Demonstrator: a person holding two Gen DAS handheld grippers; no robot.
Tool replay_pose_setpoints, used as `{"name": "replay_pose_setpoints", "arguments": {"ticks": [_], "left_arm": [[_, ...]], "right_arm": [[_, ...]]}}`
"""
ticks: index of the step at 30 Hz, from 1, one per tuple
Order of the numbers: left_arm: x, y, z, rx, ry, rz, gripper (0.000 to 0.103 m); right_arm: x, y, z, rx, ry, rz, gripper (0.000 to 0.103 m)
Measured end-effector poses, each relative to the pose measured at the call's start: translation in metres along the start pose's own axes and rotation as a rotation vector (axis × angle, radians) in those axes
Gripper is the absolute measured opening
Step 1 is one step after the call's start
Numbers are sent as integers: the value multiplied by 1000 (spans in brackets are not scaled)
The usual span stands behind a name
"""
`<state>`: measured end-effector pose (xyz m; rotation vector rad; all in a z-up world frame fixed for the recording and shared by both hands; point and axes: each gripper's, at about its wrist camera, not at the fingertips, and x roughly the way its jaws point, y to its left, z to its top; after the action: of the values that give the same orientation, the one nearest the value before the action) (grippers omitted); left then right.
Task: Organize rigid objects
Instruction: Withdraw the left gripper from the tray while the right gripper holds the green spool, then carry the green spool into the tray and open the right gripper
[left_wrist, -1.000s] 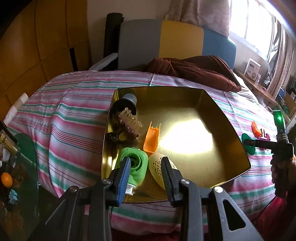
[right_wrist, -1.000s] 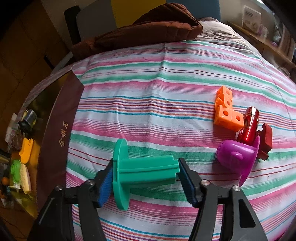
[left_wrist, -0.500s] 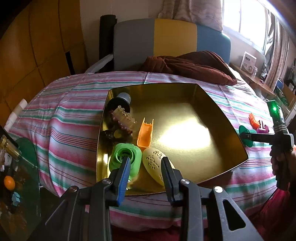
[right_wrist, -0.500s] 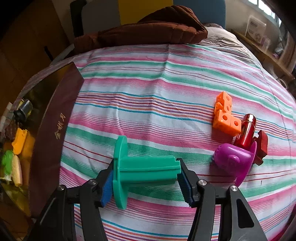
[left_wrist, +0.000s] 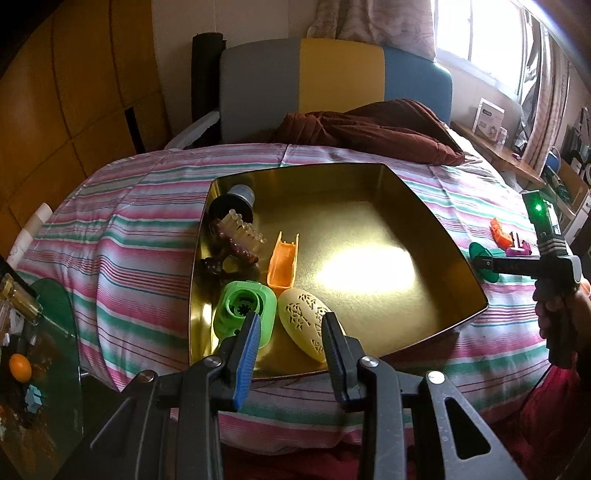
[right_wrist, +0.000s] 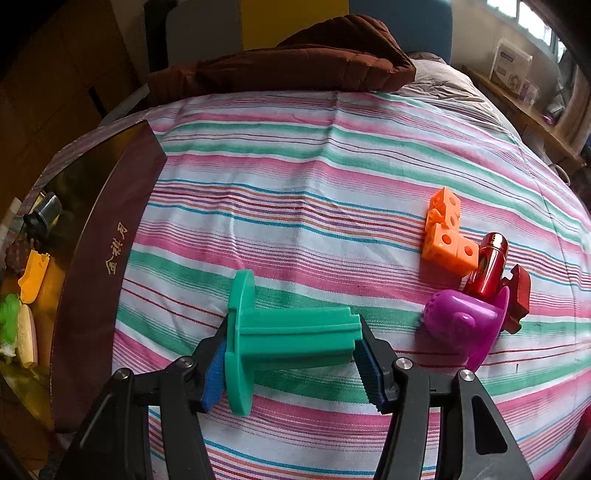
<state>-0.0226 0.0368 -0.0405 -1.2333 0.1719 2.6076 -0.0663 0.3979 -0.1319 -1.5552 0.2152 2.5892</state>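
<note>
A gold tray (left_wrist: 369, 192) lies on the striped bed and holds a green round piece (left_wrist: 245, 308), a cream oval (left_wrist: 304, 326), an orange chute (left_wrist: 283, 264), a clear-and-brown clip (left_wrist: 240, 238) and a dark cap (left_wrist: 232, 205). My left gripper (left_wrist: 290, 345) is open and empty, just in front of the tray's near edge. My right gripper (right_wrist: 291, 358) is shut on a teal spool (right_wrist: 280, 336), held lengthwise above the bedspread. To its right lie orange cubes (right_wrist: 445, 236), a red cylinder (right_wrist: 487, 267), a purple piece (right_wrist: 463, 323) and a dark red piece (right_wrist: 517, 299).
The tray's maroon side (right_wrist: 96, 280) stands left of the right gripper. A brown blanket (left_wrist: 369, 129) and a chair (left_wrist: 332, 81) are at the back. A glass side table (left_wrist: 33, 354) with small items is at the far left.
The left gripper has drawn back from the tray, which looks smaller and farther. The right gripper has closed on the teal spool and raised it slightly.
</note>
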Motion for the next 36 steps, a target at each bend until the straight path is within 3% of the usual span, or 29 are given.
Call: {"name": "replay_pose_setpoints", "arguments": {"ticks": [8, 13, 22, 29, 36], "left_arm": [[-3, 15, -4, -18, -14, -10, 34], [-5, 28, -6, -54, -26, -5, 34], [-7, 41, -8, -87, -38, -11, 34], [-6, 48, -7, -109, -37, -17, 34], [-2, 59, -9, -138, -29, -22, 34]], "right_arm": [[-2, 1, 4, 15, -1, -51, 60], [-34, 12, 13, 55, -85, -37, 60], [-77, 102, 40, -68, -188, 106, 60], [-61, 181, 58, -169, -143, 196, 60], [-20, 231, 81, -143, -69, 223, 60]]}}
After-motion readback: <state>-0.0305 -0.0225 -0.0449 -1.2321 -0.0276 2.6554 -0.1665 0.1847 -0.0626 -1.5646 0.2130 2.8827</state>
